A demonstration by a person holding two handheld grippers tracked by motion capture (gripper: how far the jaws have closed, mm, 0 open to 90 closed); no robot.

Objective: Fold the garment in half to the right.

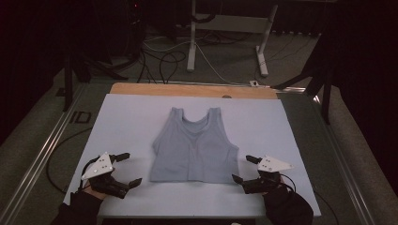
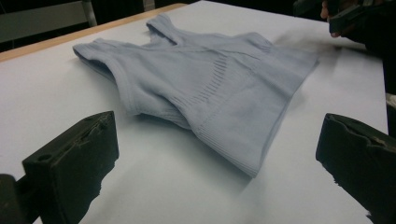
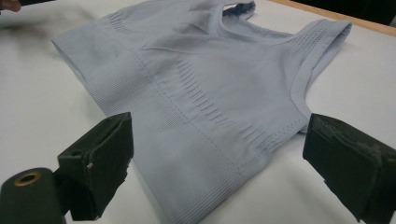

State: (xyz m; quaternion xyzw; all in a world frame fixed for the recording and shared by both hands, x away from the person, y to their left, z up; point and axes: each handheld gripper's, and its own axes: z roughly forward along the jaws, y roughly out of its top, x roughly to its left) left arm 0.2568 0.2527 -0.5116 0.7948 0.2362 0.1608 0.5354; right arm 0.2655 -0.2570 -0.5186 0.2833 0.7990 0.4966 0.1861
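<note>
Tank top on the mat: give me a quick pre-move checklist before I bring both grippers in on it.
1. Tank top lies flat, straps pointing away from the person: ok.
2. Left gripper open, nothing between its fingers: ok.
3. Right gripper open, nothing held: ok.
4. Both grippers beside the hem corners, apart from the cloth: ok in the high view.
5. White mat bare around the garment: ok.
6. Hem lying flush enough to slide a finger under: cannot tell.
</note>
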